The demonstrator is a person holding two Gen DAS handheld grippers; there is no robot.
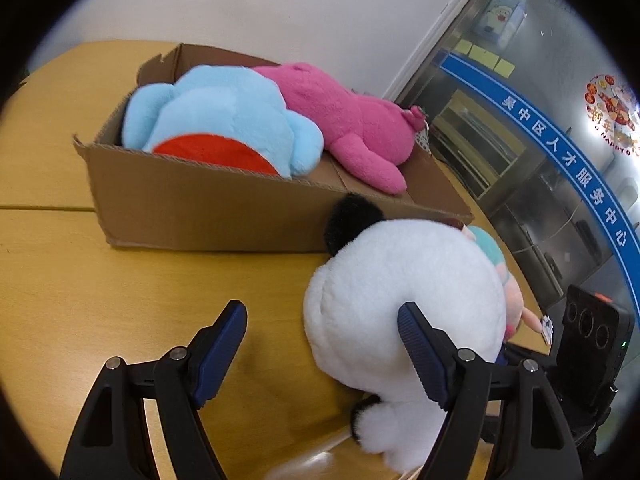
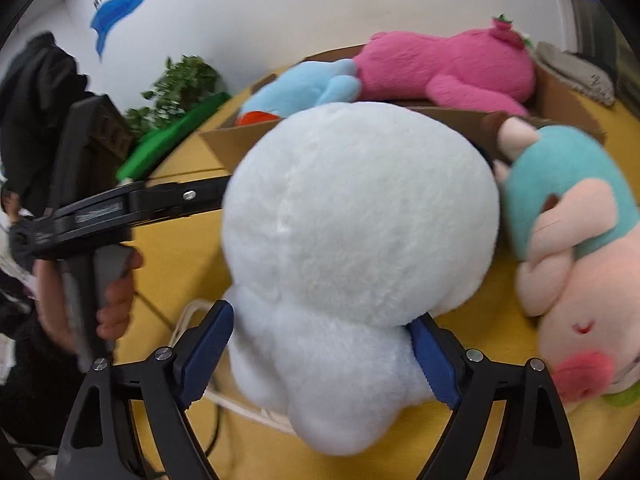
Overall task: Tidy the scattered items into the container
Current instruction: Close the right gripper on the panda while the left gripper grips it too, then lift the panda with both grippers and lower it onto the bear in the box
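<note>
The white plush panda (image 2: 356,248) lies on the wooden table (image 1: 120,280) just in front of the cardboard box (image 1: 208,208), its black ear (image 1: 352,220) pointing toward the box wall. The right gripper (image 2: 320,344) has closed its two blue-padded fingers (image 2: 208,344) onto the panda's lower body, the pads pressed into the fur on both sides, so the toy is pinched between them. The left gripper (image 1: 320,344) stands wide open just beside the panda; its right pad (image 1: 420,356) is in front of the white fur, though whether it touches cannot be told, and its left pad hangs over bare table, holding nothing. Inside the box a light-blue plush with a red patch (image 1: 216,124) lies next to a pink plush bear (image 1: 348,120), the two touching. On the table just beside the panda rests a pig plush in teal and pale pink (image 2: 576,240), outside the box. Farther off, in the right wrist view, a green-leaved plant (image 2: 180,84) stands against the white wall (image 1: 280,8).
</note>
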